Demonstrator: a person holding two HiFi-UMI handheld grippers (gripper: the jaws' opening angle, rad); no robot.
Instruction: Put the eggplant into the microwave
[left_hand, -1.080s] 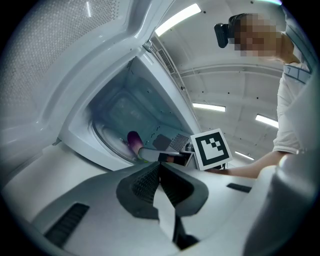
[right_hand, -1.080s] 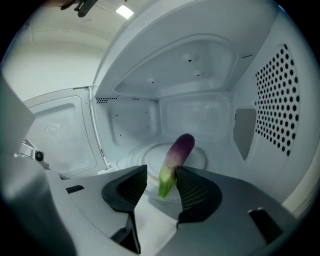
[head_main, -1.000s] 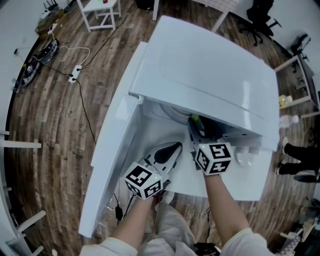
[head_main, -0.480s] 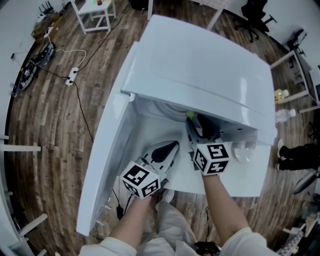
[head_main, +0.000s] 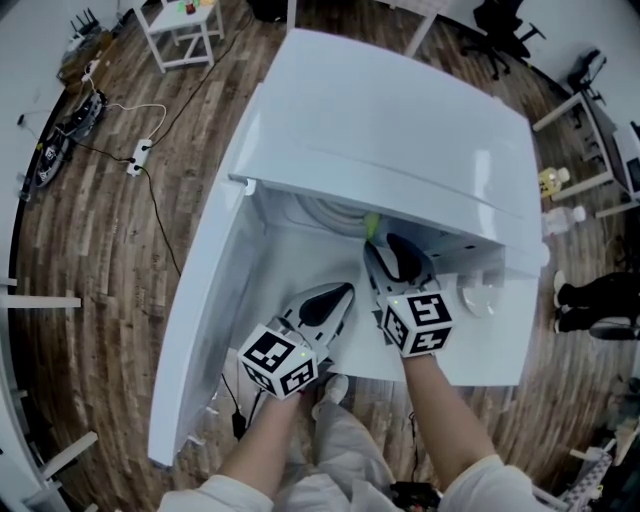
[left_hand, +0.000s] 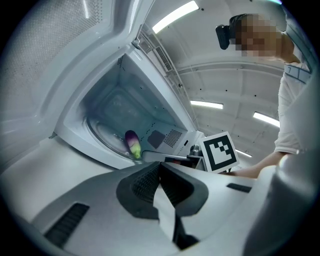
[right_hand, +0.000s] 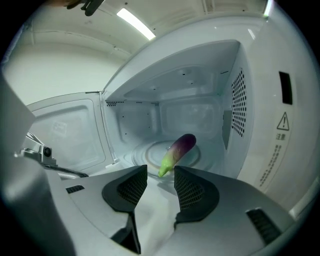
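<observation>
The white microwave (head_main: 400, 130) stands with its door (head_main: 215, 300) swung open to the left. The purple eggplant (right_hand: 179, 150), green at its stem end, lies on the glass turntable (right_hand: 145, 152) inside the cavity; from the left gripper view the eggplant (left_hand: 131, 144) shows there too. My right gripper (right_hand: 161, 172) is open at the cavity mouth, its tips just short of the green end, with nothing between them. In the head view the right gripper (head_main: 385, 245) points into the opening. My left gripper (head_main: 340, 292) hovers in front of the door, jaws together and empty, its tips (left_hand: 160, 165) toward the cavity.
The microwave's control knobs (head_main: 478, 295) sit right of the opening, close to my right hand. The white table (head_main: 450, 365) ends just below the grippers. On the wooden floor lie a power strip (head_main: 133, 165) with cables, a small white stand (head_main: 185, 30) and bottles (head_main: 560, 215).
The right gripper has drawn back a little from the cavity, so more of its jaws show below the microwave's top. The eggplant stays inside. The left gripper has barely moved.
</observation>
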